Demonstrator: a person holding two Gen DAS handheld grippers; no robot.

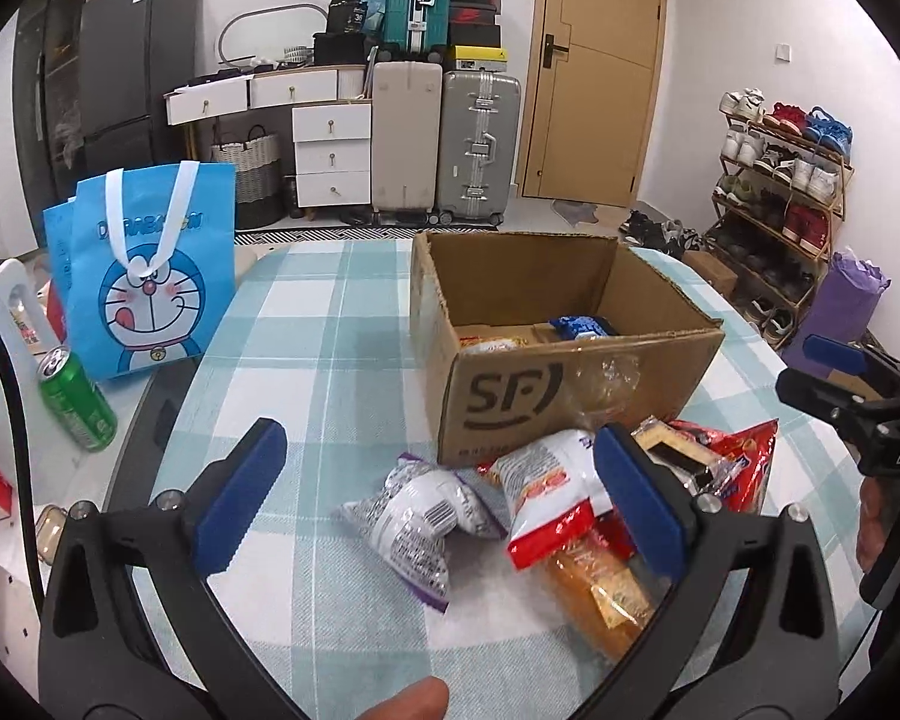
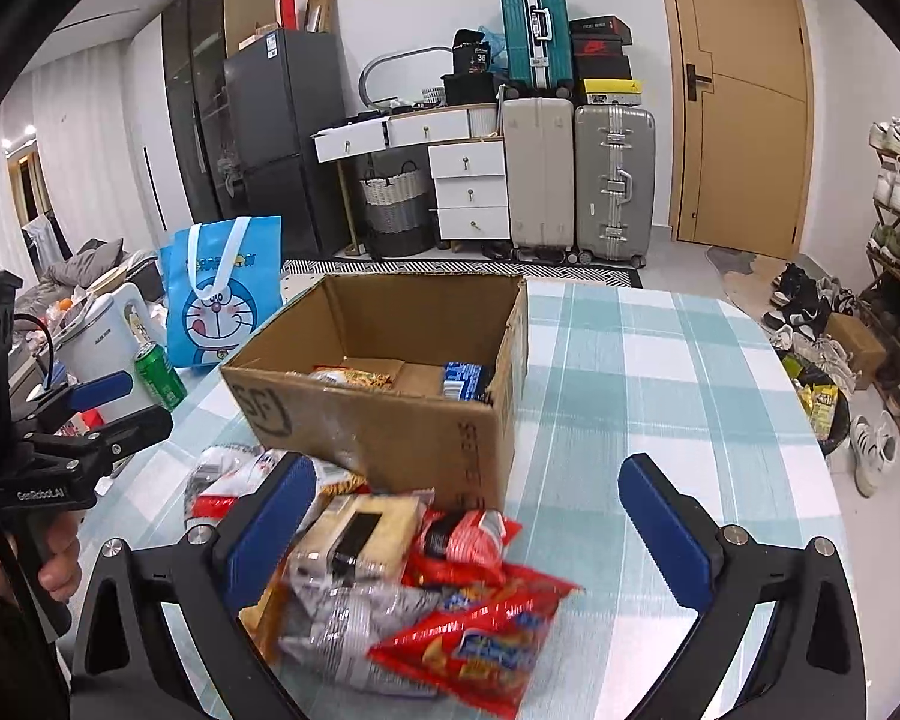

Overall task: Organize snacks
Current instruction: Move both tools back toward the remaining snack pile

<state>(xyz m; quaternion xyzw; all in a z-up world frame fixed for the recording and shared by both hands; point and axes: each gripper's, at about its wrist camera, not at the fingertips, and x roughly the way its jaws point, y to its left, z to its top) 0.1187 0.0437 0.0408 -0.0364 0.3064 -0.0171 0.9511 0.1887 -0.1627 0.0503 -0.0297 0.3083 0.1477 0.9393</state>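
cardboard box (image 1: 570, 372) is standing open on the checked cloth (image 1: 330, 330), with a few packets already lying in its bottom: a blue one (image 1: 582, 327) and a yellowish one (image 1: 492, 342). most snacks are still lying loose in a heap just in front of the box, so the job is being judged as only partly done.

left gripper (image 1: 438, 498) is being held wide apart and empty, hovering over the near end of the heap; a grey-purple packet (image 1: 414, 522) and a red-white packet (image 1: 546, 498) are lying between its jaws. right gripper (image 2: 468, 528) is likewise being held apart, gripping nothing, above a red bag (image 2: 486, 642) and a clear-wrapped pack (image 2: 360, 534).

a pick is being judged as the step in hand. next move is calling for one gripper to be lowered and closed on a single packet, clear of its neighbours, then carried over the box wall; crinkly film may slip or drag a second packet along.

surroundings being noted: a green can (image 1: 78, 399) and a blue bag (image 1: 150, 276) left of the cloth, suitcases (image 1: 444, 144) and a door (image 1: 600, 72) behind, a shoe rack (image 1: 780, 204) at right.
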